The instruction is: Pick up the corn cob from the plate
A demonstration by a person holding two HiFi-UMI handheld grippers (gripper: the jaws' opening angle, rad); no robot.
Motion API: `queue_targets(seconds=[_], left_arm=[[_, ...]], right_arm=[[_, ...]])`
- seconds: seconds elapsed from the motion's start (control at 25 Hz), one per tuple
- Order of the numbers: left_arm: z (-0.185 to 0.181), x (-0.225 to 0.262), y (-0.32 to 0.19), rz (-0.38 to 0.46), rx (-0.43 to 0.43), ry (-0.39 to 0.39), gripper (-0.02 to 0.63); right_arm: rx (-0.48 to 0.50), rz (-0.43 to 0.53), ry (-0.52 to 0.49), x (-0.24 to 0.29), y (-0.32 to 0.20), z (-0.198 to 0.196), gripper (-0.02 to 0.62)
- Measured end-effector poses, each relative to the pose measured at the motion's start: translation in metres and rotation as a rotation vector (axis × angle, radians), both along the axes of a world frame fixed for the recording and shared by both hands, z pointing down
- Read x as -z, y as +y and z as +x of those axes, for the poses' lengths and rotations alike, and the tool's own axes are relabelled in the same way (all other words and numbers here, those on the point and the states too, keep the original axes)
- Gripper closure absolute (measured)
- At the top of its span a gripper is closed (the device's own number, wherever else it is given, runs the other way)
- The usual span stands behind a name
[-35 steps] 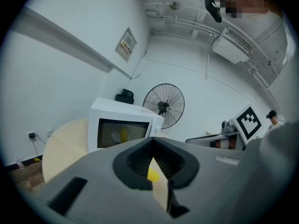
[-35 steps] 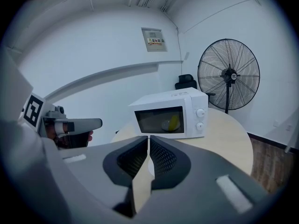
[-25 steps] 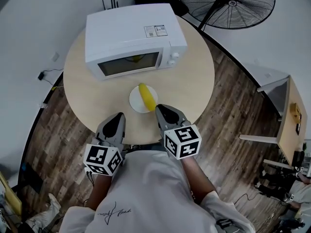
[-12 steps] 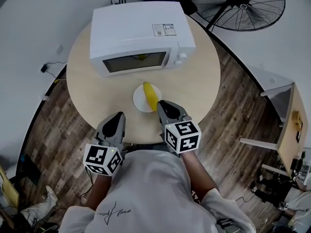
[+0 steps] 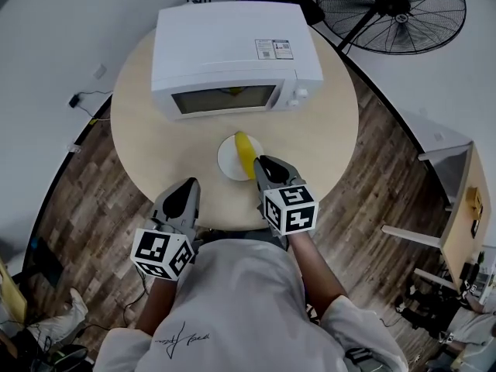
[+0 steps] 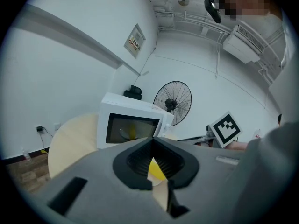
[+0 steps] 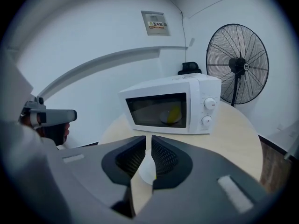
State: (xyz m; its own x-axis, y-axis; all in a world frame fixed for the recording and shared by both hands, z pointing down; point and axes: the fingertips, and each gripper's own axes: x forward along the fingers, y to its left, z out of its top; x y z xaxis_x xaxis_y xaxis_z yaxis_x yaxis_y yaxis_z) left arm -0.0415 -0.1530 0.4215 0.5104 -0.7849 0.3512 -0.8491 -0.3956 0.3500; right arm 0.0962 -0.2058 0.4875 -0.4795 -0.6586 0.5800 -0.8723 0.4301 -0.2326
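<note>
One corn cob (image 5: pixel 246 152) points at the right gripper (image 5: pixel 262 162), its empty jaws just opening.

A white microwave (image 5: pixel 232 53) stands on the round table (image 5: pixel 329 134), a fan (image 5: pixel 407 10) behind.

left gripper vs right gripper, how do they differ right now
The right gripper is at the rim of the plate, beside the corn cob; the left gripper sits back near the table edge, clear of the plate. The right gripper's jaws show a narrow slit and have just been opening, nothing between them; the left gripper's jaws meet at the tips. Both point toward the microwave and hold nothing.
</note>
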Motion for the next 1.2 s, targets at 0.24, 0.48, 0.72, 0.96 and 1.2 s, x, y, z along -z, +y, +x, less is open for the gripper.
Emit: queue_targets(seconds=[0.24,0.48,0.72,0.96,1.2], left_arm=[[-0.004,-0.002,-0.002,-0.009,0.008,0.005,0.614],[-0.009,-0.005,-0.005,-0.019,0.016,0.003,0.614],[-0.017,-0.007,-0.008,-0.024,0.033,0.005,0.614],[-0.022,-0.009,-0.009,-0.031,0.043,0.0,0.614],[-0.025,-0.011,-0.008,-0.039,0.054,0.004,0.614]], right_arm=[[0.004,-0.032,0.009,-0.015,-0.008,-0.002,0.538],[0.004,-0.068,0.021,-0.032,-0.014,-0.005,0.534],[0.016,-0.095,0.048,-0.047,-0.017,-0.013,0.525],[0.027,-0.128,0.069,-0.062,-0.023,-0.017,0.505],[0.037,-0.154,0.109,-0.078,-0.026,-0.017,0.486]])
